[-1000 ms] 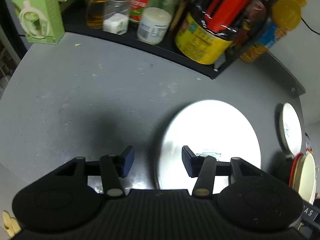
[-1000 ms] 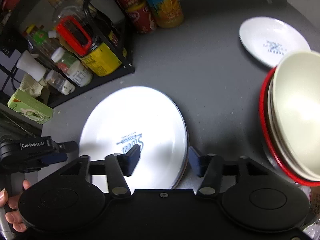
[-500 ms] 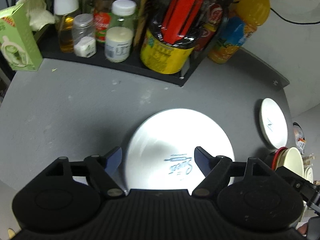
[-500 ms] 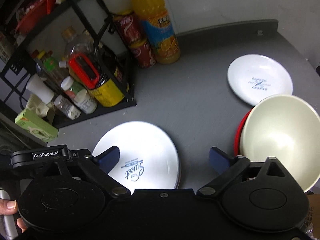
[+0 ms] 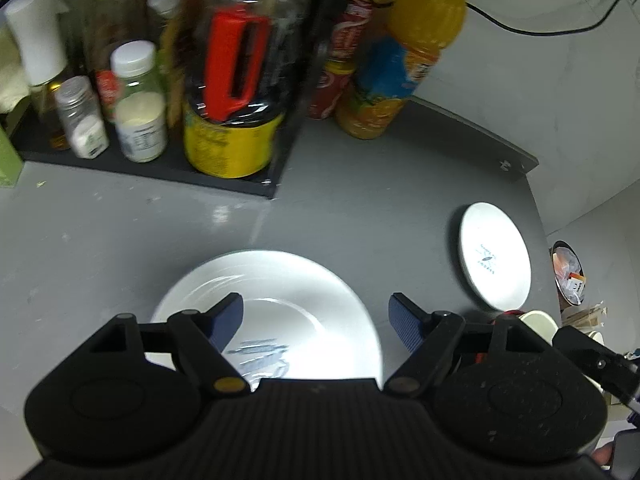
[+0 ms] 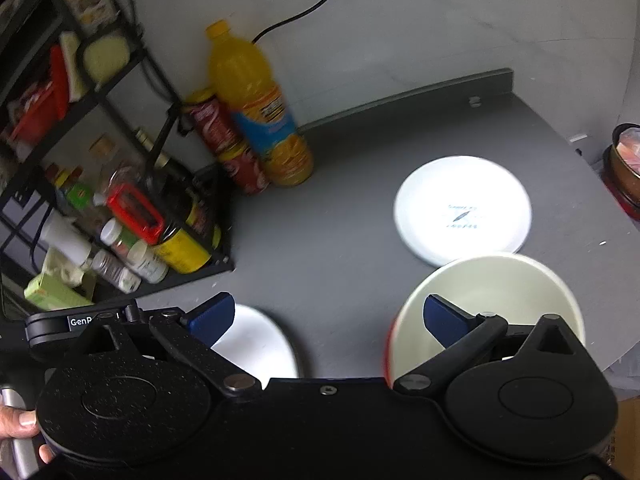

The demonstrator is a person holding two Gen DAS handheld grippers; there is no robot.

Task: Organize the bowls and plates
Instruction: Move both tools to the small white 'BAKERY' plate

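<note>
On the grey round tabletop (image 5: 120,240): large white printed plate (image 5: 304,312) set down flat, both grippers clear of it.

Left gripper (image 5: 316,316) and right gripper (image 6: 326,320): jaws spread wide, nothing between the pads, each hanging above the table. Smaller white plate (image 6: 462,208) lies flat toward the far right edge, well apart from the large one. Cream bowl (image 6: 500,292), nested in a red-rimmed stack, sits just beside the smaller plate. Black condiment rack (image 6: 192,268) and orange juice bottle (image 6: 256,108) behind. Step judged: between placements. Next move probably calls for reaching the smaller plate, gripping its rim, and stacking it on the large plate.
</note>
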